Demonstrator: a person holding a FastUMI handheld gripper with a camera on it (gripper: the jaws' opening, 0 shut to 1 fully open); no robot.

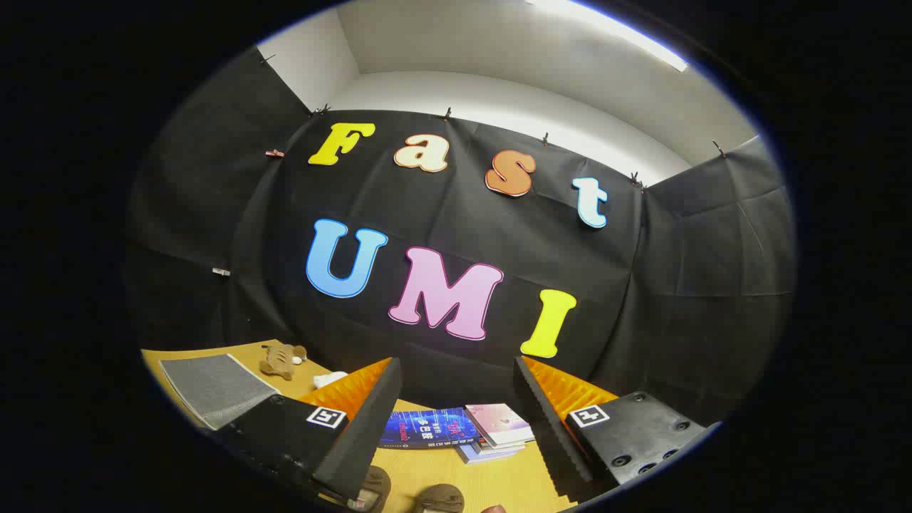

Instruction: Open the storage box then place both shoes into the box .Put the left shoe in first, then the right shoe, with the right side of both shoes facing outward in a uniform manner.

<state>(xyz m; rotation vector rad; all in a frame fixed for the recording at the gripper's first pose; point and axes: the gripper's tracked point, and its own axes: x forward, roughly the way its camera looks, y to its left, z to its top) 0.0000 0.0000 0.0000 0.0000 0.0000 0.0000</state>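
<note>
Gripper [456,420] spread wide, grasping nothing, raised above wooden table [499,484]. Shoes [440,497] just below the fingers, barely peeking. Storage box unseen. Best tilted down first to find the box.

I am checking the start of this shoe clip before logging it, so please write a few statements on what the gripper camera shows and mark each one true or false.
1. The gripper has its fingers spread apart with nothing between them. True.
2. A dark blue book lies on the light wooden table just beyond the fingers. True.
3. A small brown plush toy is clamped between the fingers. False: it lies on the table beyond the left finger, near a flat grey mat.
4. A pink-covered book tops a small stack beside the blue one. True.
5. The two brown shoe toes sit inside a storage box. False: they rest on the bare table, below the fingers.
</note>
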